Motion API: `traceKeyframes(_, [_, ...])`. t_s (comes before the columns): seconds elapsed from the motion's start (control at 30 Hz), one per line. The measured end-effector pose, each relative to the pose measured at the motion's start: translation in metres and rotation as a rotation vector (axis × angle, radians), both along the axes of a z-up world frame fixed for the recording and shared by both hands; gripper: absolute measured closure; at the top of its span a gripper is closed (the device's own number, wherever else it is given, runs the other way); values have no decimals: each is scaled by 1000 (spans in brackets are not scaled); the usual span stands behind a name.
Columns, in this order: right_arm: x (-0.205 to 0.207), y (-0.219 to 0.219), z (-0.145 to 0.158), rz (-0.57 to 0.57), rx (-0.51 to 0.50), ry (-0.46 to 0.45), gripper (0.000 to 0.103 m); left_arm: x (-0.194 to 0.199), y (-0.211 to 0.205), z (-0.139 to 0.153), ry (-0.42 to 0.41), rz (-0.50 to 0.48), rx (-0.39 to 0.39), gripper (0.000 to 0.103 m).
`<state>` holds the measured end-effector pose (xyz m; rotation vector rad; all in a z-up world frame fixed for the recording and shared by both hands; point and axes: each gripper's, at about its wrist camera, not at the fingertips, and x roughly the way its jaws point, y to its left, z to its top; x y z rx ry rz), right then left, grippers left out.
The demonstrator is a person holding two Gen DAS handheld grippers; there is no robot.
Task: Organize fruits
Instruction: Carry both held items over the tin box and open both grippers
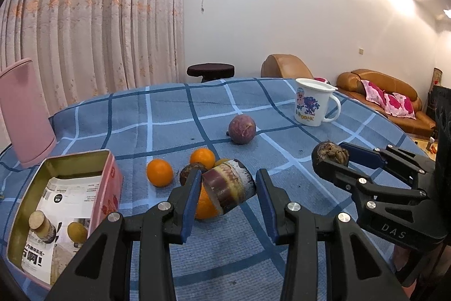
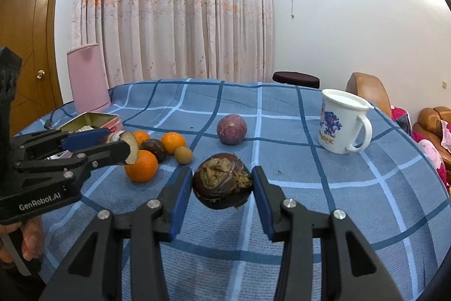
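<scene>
My left gripper [image 1: 229, 189] is shut on a purple sugarcane piece [image 1: 229, 186] and holds it above the blue checked tablecloth [image 1: 169, 117]; it also shows in the right wrist view [image 2: 124, 144]. My right gripper [image 2: 222, 182] is shut on a dark brown water chestnut [image 2: 222, 181], seen also in the left wrist view [image 1: 329, 153]. Oranges [image 1: 159, 171] [image 1: 202, 158], a dark fruit [image 1: 187, 171] and a purple passion fruit [image 1: 241, 129] lie on the cloth. An open pink tin [image 1: 60, 213] at the left holds a sugarcane piece [image 1: 42, 226] and a small yellow fruit [image 1: 76, 232].
A white mug [image 1: 314, 103] stands at the back right of the table. A pink container [image 1: 24, 112] stands at the far left. A small tan fruit [image 2: 183, 154] lies by the oranges. Curtains, a stool and sofas lie beyond the table.
</scene>
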<state>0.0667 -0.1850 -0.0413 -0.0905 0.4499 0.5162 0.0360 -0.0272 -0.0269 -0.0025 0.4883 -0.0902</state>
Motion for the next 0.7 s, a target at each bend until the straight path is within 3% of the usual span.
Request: traceKeyframes(0.7, [1, 88, 44, 167, -27, -76, 57, -11, 70, 11, -21, 162, -4, 61])
